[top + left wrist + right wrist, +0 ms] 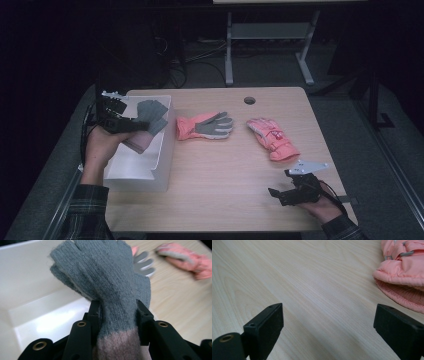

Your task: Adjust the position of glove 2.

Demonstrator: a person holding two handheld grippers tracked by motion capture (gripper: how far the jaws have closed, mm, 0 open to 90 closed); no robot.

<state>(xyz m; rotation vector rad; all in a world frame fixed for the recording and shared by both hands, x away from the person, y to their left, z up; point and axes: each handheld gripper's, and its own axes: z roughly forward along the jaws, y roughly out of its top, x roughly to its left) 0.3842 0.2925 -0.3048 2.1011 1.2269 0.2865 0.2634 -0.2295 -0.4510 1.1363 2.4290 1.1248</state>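
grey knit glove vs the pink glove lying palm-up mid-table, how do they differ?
The grey knit glove is woolly, grey with a dusty-pink cuff; the pink glove is smooth salmon fabric with a grey palm and fingers.
The grey knit glove is clamped in the left gripper and held over the white bin; the pink glove lies flat and free on the table.
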